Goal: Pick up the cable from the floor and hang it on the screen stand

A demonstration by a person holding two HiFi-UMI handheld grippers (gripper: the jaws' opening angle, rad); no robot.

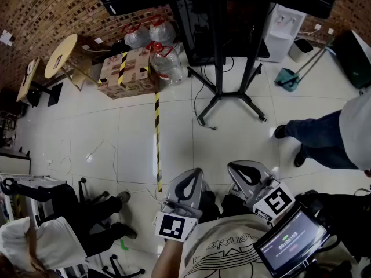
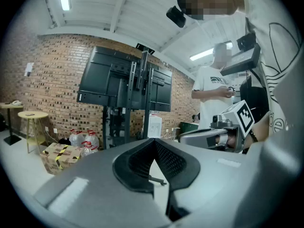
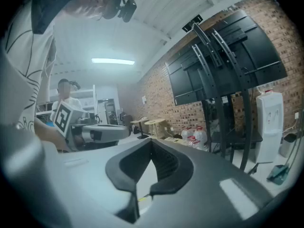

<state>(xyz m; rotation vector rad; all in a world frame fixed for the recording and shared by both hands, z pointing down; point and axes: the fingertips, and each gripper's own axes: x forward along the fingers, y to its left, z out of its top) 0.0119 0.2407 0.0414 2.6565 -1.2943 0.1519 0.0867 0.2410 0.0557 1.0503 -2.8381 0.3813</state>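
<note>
Begin at the left gripper (image 2: 153,142): tips pressed together, nothing between them. Same for the right gripper (image 3: 151,142), closed and empty. Both held close to the chest, pointing ahead toward the screen stand (image 1: 218,57).

Spread one pair of jaws early, on the way down, rather than fumbling at floor level.

Look for the dark cable (image 1: 200,119) curling on the white tiles just beside the stand's splayed foot, well ahead of both grippers. Probably the one to hang. Note also a thin pale wire (image 1: 116,161) trailing left of the yellow-and-black tape (image 1: 156,138). Cannot tell for certain which is meant.

Step forward and crouch before reaching, since neither gripper is anywhere near the floor.

Come down from above with the jaws set across the cable's run, one on each side. Choose a stretch lying clear of the stand's legs. Close fully, as so thin a thing likely slips from a loose pinch.

Lift slowly and watch for snagging under the foot. Bring in the second gripper to gather slack, then drape the loop over a bracket high on the stand.

Keep clear of the standing person's leg (image 1: 313,135) on the right, and of the cardboard box (image 1: 124,74) and water bottles (image 1: 165,62) on the left.
</note>
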